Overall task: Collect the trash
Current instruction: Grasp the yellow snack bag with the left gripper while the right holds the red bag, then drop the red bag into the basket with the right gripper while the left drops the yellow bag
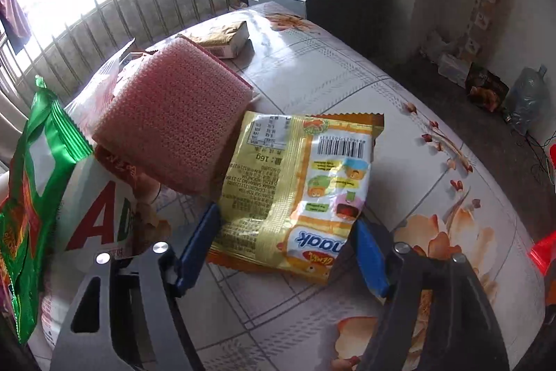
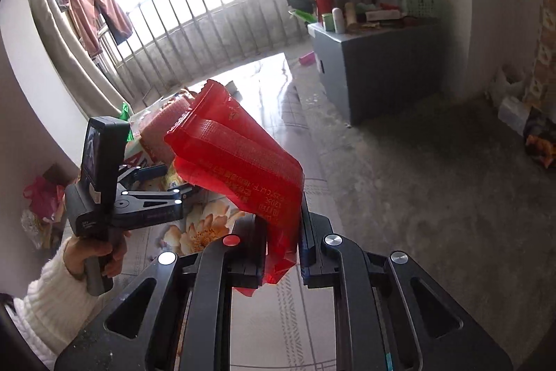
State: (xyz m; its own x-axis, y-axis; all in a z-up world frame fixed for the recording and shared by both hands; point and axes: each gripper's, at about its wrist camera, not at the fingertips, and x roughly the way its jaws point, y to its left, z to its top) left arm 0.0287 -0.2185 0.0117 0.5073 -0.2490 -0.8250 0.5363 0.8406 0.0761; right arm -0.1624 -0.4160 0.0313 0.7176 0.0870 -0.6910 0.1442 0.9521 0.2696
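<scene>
My right gripper [image 2: 281, 228] is clamped on the red wrapper [image 2: 239, 159], while my left gripper [image 1: 288, 246], jaws apart, straddles the yellow snack packet [image 1: 295, 183] at lower centre, needing closure next.

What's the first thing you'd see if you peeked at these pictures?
Probably the crinkly bright red plastic wrapper, pinched in the right tongs and held up above the flowery table. Next, the shiny yellow snack packet lying between the open left tongs, beside a bumpy pink sponge.
</scene>
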